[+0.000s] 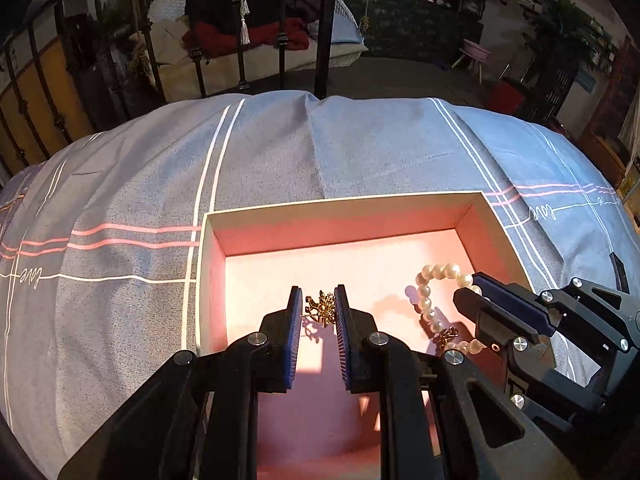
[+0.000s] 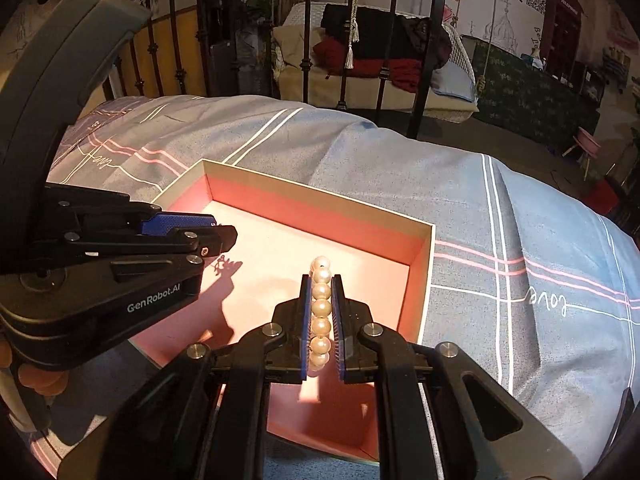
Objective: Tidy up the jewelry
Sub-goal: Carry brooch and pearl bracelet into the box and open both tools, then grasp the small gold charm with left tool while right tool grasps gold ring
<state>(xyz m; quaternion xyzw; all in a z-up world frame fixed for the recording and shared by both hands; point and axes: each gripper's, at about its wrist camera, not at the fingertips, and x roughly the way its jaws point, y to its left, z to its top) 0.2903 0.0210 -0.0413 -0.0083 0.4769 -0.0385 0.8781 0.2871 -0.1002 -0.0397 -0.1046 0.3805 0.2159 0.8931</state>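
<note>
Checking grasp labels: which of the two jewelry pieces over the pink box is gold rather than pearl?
The gold ornament, clamped in the left tongs. The other piece, the pearl bracelet, is a string of round white beads in the right tongs.

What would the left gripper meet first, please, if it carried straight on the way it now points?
Probably the pink floor of the open box: the left gripper, shut on a gold brooch, angles down into it. How far above the floor it hangs is unclear.
</note>
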